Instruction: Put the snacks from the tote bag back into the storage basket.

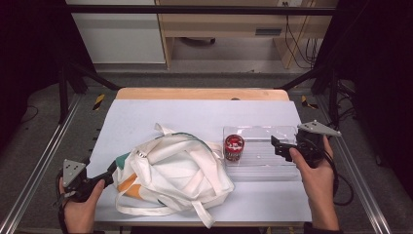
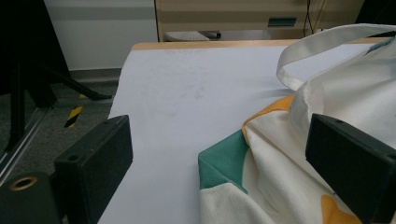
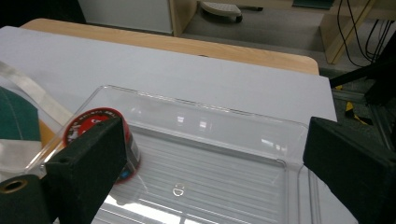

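A crumpled white canvas tote bag (image 1: 173, 175) with green and orange patches is seen lying on the near half of the table (image 1: 195, 114), closer to the left edge, its straps spilling toward the front edge. In the left gripper view the green corner of the bag (image 2: 224, 161) is found between the two black jaws, which are spread wide with nothing clamped (whether either jaw touches the cloth cannot be told). The left gripper (image 1: 108, 174) is held at the near left edge of the table, pointed at the bag's left side.

Just to the right of the bag a clear plastic tray (image 1: 272, 168) is set, toward the right edge of the table. A small red tin can (image 1: 234, 147) is seen inside the tray, at its left end, next to the bag's strap. The right gripper (image 1: 278, 145) is held over the tray's right end. In the right gripper view its jaws are likewise seen wide apart and empty, with the tray (image 3: 224, 140) between them and the can (image 3: 95, 123) partly hidden behind the left jaw.
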Motion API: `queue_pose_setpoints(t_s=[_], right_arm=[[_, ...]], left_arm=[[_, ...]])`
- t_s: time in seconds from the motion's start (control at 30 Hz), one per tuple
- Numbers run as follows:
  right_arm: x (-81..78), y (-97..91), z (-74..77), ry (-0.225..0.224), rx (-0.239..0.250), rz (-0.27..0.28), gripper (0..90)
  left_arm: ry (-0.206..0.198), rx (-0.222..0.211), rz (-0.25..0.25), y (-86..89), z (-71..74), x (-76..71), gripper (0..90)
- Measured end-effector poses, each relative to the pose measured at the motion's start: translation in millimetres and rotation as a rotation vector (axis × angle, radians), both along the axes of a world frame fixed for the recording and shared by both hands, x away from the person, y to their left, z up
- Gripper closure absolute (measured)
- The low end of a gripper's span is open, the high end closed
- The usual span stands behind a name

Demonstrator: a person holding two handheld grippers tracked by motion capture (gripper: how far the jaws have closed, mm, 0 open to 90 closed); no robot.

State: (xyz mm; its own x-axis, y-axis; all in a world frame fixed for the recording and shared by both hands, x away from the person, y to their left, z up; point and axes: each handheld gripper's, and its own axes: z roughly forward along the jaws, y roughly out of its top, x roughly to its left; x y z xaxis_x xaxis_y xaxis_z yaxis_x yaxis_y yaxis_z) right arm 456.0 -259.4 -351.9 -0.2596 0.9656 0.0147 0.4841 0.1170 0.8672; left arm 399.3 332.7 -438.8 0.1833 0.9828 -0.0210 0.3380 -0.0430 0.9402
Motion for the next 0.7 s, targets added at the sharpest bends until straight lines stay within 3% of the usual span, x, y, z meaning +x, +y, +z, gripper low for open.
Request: queue_pose_setpoints(t_s=[0.33, 0.7], right_arm=[[1.6, -30.0, -15.9, 0.03, -0.003, -0.053, 6.8], [0.9, -56.1, -36.5, 0.077, 0.033, -0.053, 7.1]], left_arm=[[0.0, -0.001, 0.0, 0.9, -0.1, -0.1, 7.5], [0.001, 0.0, 0.001, 0.9, -0.1, -0.4, 7.5]])
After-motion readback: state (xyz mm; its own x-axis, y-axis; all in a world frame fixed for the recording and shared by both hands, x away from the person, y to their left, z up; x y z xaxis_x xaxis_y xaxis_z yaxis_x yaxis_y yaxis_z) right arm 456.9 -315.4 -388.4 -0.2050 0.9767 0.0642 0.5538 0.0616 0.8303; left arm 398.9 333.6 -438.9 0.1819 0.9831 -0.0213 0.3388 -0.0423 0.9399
